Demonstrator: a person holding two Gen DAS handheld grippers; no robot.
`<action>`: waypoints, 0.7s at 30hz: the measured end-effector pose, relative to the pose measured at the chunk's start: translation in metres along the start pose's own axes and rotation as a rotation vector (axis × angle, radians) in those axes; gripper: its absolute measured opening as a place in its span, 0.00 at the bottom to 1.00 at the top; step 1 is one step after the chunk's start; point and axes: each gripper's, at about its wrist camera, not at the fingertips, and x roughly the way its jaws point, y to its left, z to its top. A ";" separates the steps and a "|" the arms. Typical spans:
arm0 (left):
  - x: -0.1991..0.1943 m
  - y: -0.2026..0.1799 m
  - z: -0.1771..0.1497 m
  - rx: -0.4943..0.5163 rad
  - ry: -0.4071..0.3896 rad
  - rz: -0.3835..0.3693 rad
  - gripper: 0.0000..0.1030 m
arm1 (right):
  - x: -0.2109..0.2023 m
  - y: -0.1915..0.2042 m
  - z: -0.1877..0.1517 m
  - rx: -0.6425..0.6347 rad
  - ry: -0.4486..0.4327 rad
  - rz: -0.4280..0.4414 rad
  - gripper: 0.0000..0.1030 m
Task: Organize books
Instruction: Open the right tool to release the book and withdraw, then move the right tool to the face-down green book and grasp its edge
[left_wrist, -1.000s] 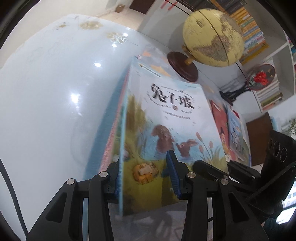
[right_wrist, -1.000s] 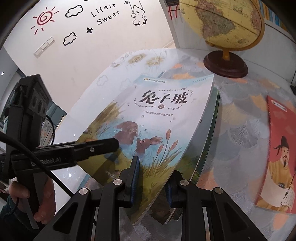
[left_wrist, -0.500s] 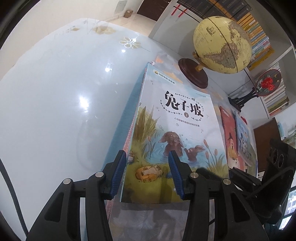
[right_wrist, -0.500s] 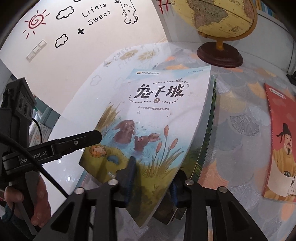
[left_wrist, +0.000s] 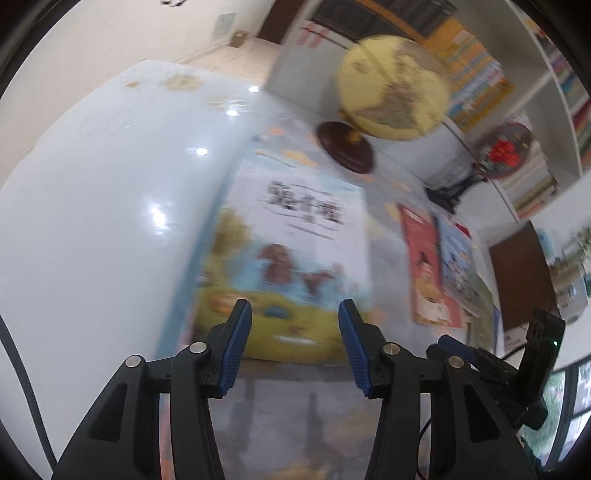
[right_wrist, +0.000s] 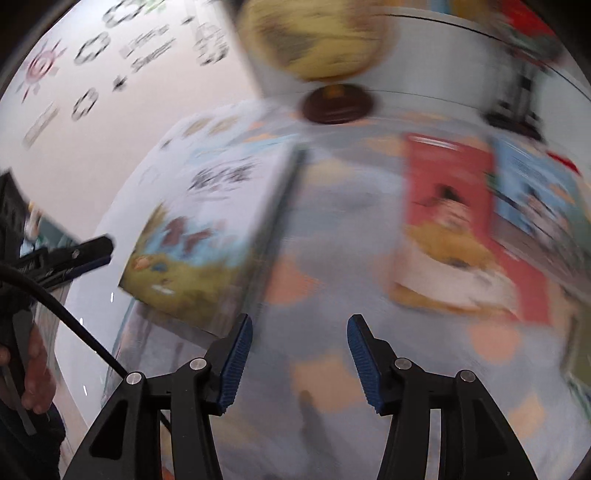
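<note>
Study corner: glossy pale-blue table with leaf-print mat, bookshelves behind; both views motion-blurred

Item 1, left gripper: jaws opening, nothing between the pads; a second ago they pinched the rabbit-cover book's near edge. Now drawn back and up from it

Item 2, right gripper: jaws opening, empty, over bare mat; it too has let go of that book and swung toward the red-cover book

Item 3, rabbit-cover book: lying flat on top of the stack at the mat's left side, released

Item 4, blue-cover book: just beside the red one, both loose on the mat

Item 5, globe: on a wooden base behind the stack

Reading: one book stacked; the red-cover book looks like the next pick
</note>
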 end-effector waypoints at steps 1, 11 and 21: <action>0.000 -0.013 -0.002 0.021 0.003 -0.009 0.45 | -0.011 -0.013 -0.004 0.035 -0.018 -0.008 0.50; 0.011 -0.156 -0.027 0.214 0.034 -0.108 0.46 | -0.109 -0.133 -0.032 0.233 -0.164 -0.098 0.50; 0.046 -0.282 -0.056 0.346 0.094 -0.191 0.62 | -0.170 -0.250 -0.068 0.381 -0.198 -0.134 0.51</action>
